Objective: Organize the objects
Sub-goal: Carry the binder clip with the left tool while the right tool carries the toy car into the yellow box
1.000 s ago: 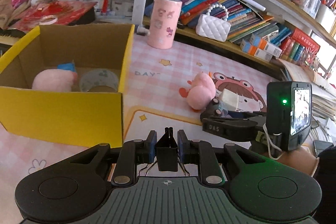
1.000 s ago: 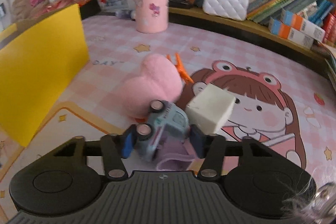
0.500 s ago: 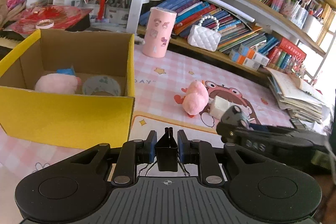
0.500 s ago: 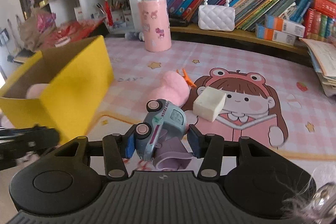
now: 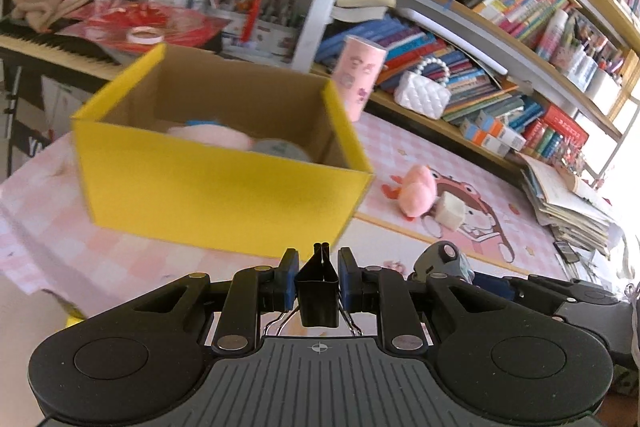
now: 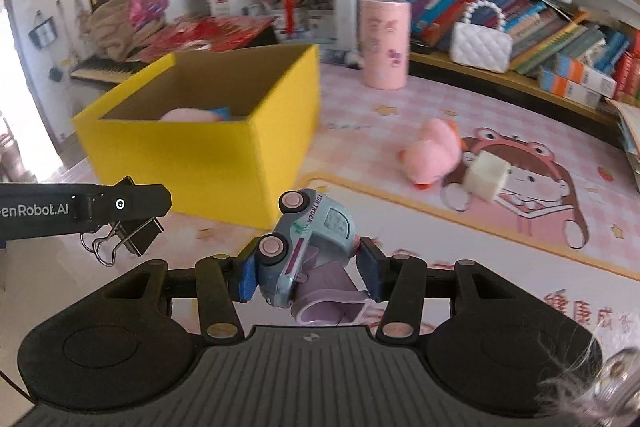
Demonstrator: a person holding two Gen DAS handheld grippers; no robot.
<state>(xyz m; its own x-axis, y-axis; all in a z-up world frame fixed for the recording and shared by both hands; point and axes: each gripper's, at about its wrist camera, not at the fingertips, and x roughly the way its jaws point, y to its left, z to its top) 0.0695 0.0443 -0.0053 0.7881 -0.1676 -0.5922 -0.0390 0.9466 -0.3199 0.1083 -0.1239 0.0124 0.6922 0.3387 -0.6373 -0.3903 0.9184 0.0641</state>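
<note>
My left gripper [image 5: 318, 279] is shut on a black binder clip [image 5: 318, 291], held in front of the yellow cardboard box [image 5: 224, 187]. From the right wrist view that clip [image 6: 138, 235] hangs at the left, short of the box [image 6: 208, 159]. My right gripper [image 6: 306, 269] is shut on a pale blue toy truck [image 6: 308, 239], tilted on its side above the mat, near the box's right front corner. Inside the box lie a pink plush [image 5: 212, 137] and a tape roll [image 5: 280, 149]. A pink plush duck [image 6: 434, 151] and a cream foam cube [image 6: 486, 175] lie on the mat to the right.
A pink cartoon mat [image 6: 500, 247] covers the table. A pink cylinder [image 6: 384, 43] and a white quilted handbag [image 6: 480, 47] stand at the back by shelves of books. A stack of papers [image 5: 568, 199] lies at the right edge. A keyboard [image 6: 108, 69] sits behind the box.
Both grippers have drawn back and to the left with the clip and the toy truck still held. The box now sits straight ahead, and the duck and cube have fallen away to the right.
</note>
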